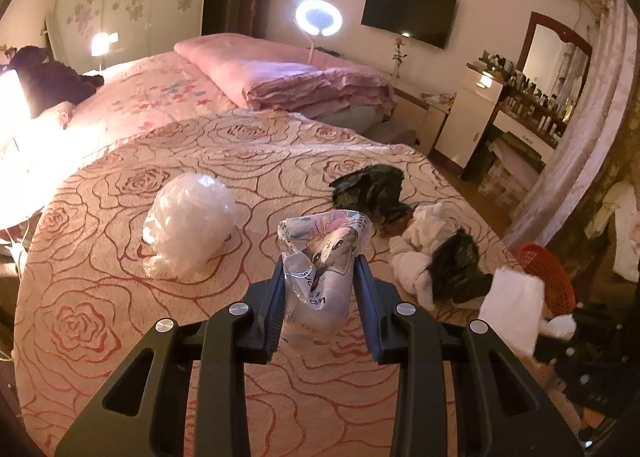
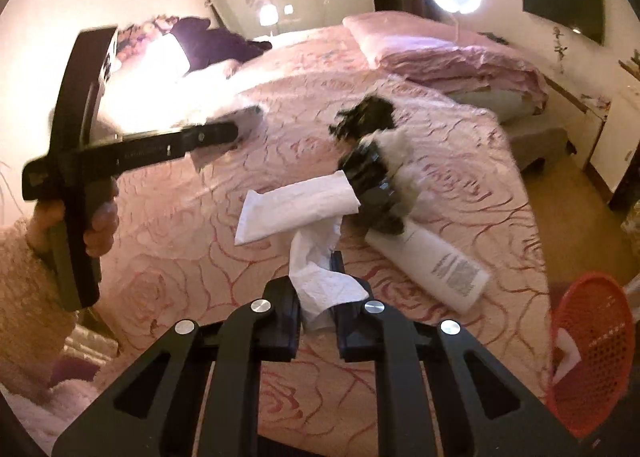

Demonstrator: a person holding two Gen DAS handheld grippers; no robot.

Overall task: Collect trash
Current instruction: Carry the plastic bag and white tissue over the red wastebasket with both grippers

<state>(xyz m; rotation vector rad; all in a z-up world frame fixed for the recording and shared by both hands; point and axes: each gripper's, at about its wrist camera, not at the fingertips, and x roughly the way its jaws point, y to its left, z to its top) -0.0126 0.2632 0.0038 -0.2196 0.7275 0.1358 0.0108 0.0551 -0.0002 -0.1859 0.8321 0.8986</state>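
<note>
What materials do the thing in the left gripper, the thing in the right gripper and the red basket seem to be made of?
The left gripper holds a printed pouch: thin glossy plastic film, judging by its creases and shine. The right gripper holds a tissue: soft matte white paper, crumpled, with torn edges. The red basket looks like rigid moulded plastic, with a perforated mesh wall.

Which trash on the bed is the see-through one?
The crumpled clear plastic ball, alone on the left. The bags beside the white cloth are black.
</note>
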